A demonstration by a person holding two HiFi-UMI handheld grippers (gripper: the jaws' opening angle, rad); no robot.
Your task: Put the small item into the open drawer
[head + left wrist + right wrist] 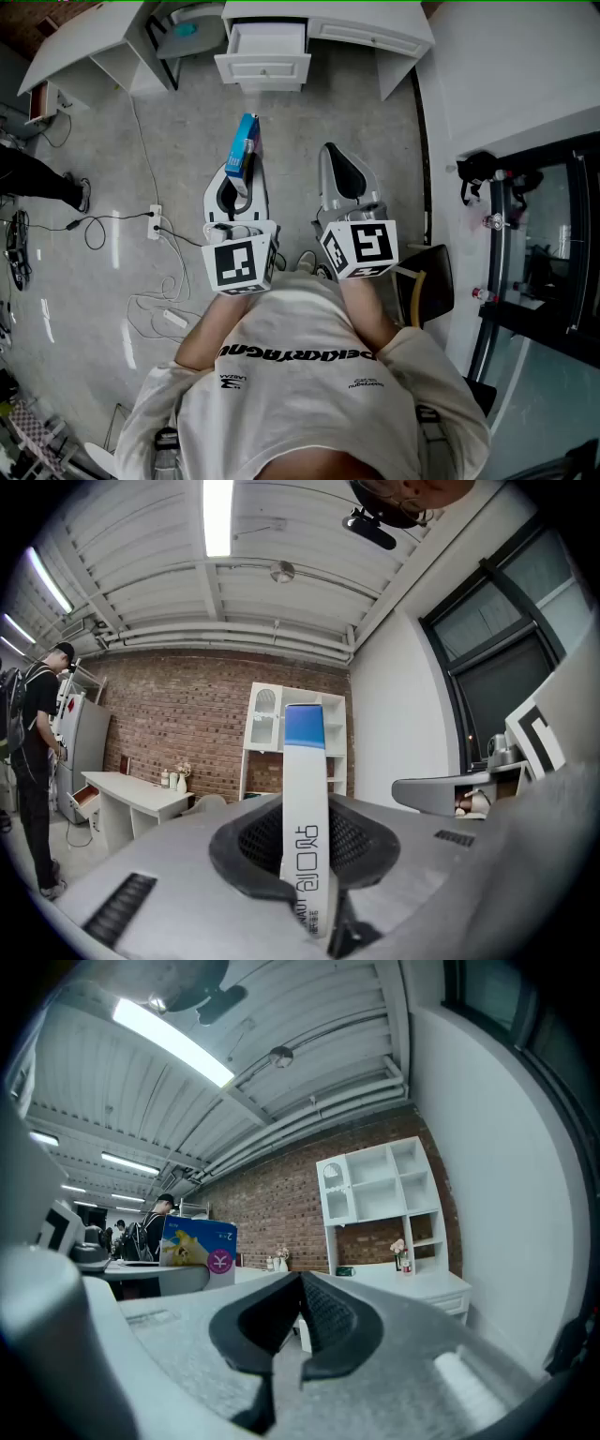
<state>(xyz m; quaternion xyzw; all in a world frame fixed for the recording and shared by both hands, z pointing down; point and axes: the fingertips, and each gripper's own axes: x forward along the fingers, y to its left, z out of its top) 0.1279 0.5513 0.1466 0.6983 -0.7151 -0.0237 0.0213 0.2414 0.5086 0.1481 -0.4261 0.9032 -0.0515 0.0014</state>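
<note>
The left gripper (238,186) is clamped on a box (244,142), a narrow carton with a blue top and a white side with print. In the left gripper view both pads press on the box's (305,799) flat sides, and it stands up out of the jaws. In the head view the box points ahead over the grey floor (309,112), in front of the person's chest and well short of the drawer (263,68). The drawer is pulled out of a white desk (367,34) at the top of the head view. The right gripper (334,161) is just beside the left one at about the same height. Its jaws are together, tips touching, with nothing between them. Cables (164,291) lie on the floor to the left, and a dark chair (428,281) stands to the right
</note>
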